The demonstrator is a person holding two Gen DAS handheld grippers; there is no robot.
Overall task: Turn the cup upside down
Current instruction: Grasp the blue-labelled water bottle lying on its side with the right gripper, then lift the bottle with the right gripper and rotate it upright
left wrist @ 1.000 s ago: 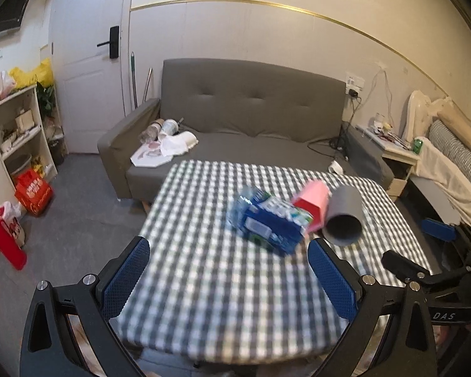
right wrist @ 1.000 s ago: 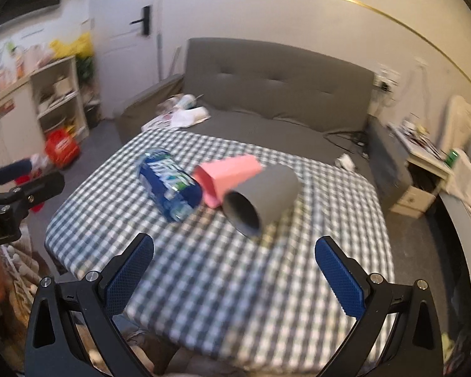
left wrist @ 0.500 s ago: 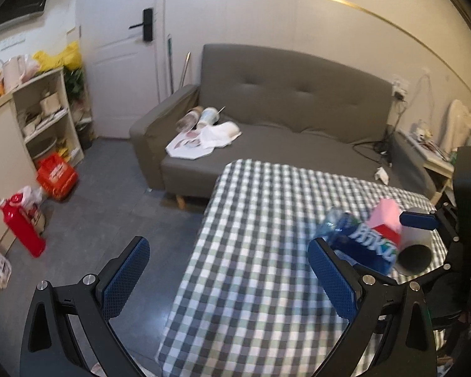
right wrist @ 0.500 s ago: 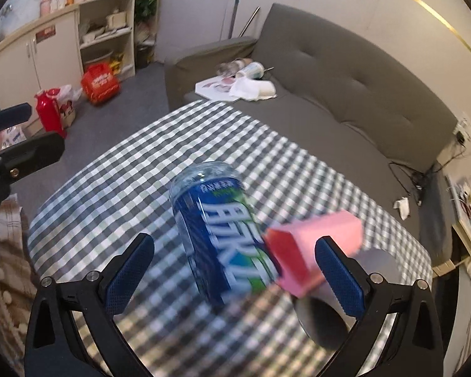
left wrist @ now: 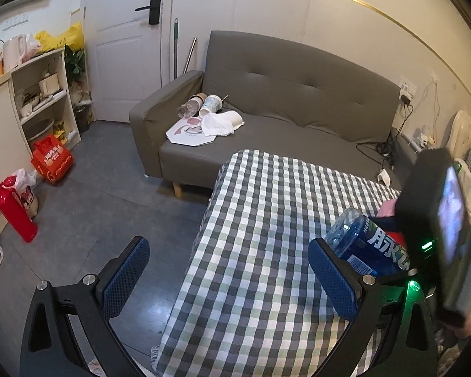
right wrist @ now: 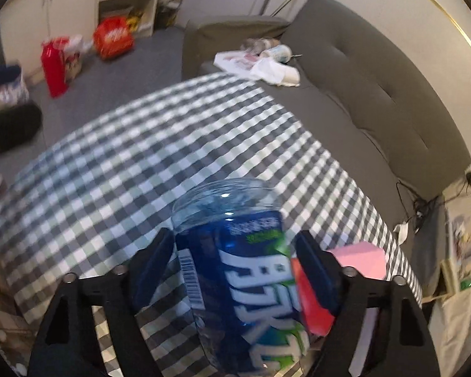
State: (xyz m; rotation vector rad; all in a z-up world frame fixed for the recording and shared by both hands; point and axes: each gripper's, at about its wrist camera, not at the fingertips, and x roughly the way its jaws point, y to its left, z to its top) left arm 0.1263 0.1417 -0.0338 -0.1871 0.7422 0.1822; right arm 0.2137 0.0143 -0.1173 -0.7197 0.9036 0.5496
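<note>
Nearest to us, the right gripper has its two dark fingers on either side of a blue bottle that lies on its side on the table. The view is blurred, but the pads seem to press against both flanks of the bottle, so we read it as clamped on the bottle. Just beyond the outer finger we see the pink cup, tipped over on the checked cloth and close beside the bottle. Part of it is hidden behind the finger, and we cannot make out which way its mouth points.

From the left wrist, the left gripper is spread wide with nothing between its blue pads. It hangs above the near edge of the table, one finger over the floor and the other over the cloth. At the right of this view the bottle shows its clear base toward us, and a sliver of the pink cup peeks out behind it. The black body of the right gripper covers the rest.

Farther off stands a grey sofa with a white cloth and some paper cups on its seat. A red flask stands on the floor to the left, and a white door is behind it.
</note>
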